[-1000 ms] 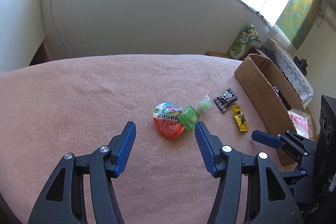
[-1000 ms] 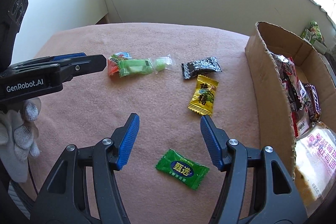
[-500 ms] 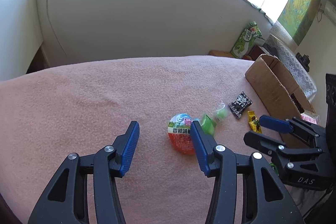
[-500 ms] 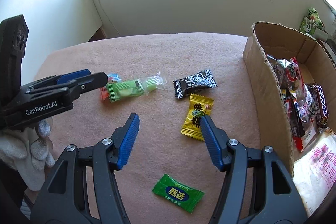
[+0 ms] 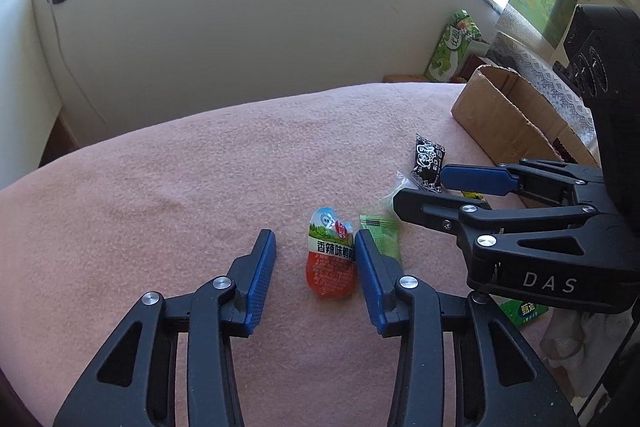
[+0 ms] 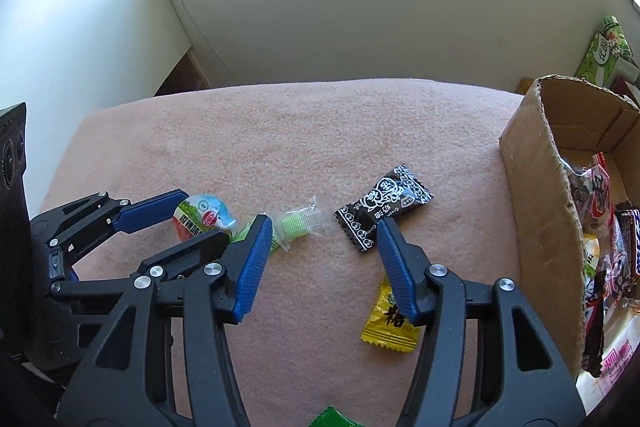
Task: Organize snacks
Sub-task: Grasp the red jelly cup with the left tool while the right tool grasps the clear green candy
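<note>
Here, two hand-held tools work a pink-blanketed table [image 5: 168, 195] beside a cardboard box [image 6: 540, 195] already part-filled with wrapped snacks. The left tool [image 5: 316, 259] has its blue pads apart but closing around a round red-and-green sealed snack cup [image 5: 331, 259], which lies flat on the blanket, well to the left of the box; the cup sits between the pads, the right-hand pad just beside its edge, the other pad clear of it. The right tool [image 6: 320, 251], nearer the box, also stands apart and is narrowing, with nothing gripped. Ahead of it lie a black candy wrapper [image 6: 383, 207] and a clear pack of green sweets [image 6: 294, 225], and a yellow candy [image 6: 390, 323] lies partly under its right-hand finger.

The risks appear to be these: the cup is low, smooth and off-centre in the left tool, so the closing pads may push it sideways across the blanket or squeeze it out rather than seize it. A green wrapper [image 5: 382, 235] lies touching or just beside the cup on the box side and could be pinched along with it. The two tools also stand very close, the right one's fingers crossing just beyond the left one's tips, so a lift by either could knock the other.
</note>
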